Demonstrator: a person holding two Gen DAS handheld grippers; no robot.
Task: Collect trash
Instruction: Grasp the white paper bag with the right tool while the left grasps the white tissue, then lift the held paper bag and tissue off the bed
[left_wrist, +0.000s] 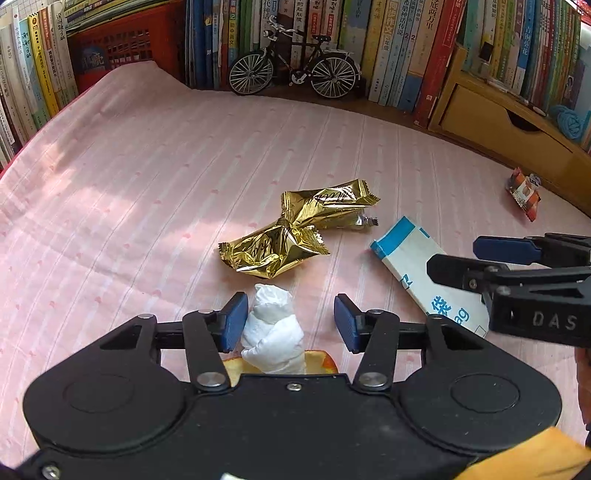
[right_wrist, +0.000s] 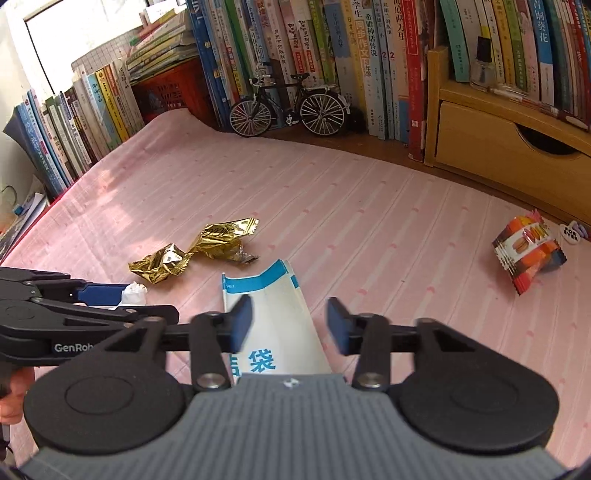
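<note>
On the pink-clothed tabletop (left_wrist: 129, 177), a twisted white tissue wad (left_wrist: 271, 332) is seen between the jaws of the left gripper (left_wrist: 291, 325), the left pad touching it, the right pad apart. Just beyond the wad, two gold wrappers (left_wrist: 295, 229) are found. To its right, the blue-and-white paper bag (right_wrist: 273, 325) is straddled by the right gripper (right_wrist: 290, 328), jaws wide, ungripped.

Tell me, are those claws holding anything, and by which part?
Nothing gripped yet: left claw straddles the tissue wad, right claw straddles the paper bag, gaps showing.
</note>
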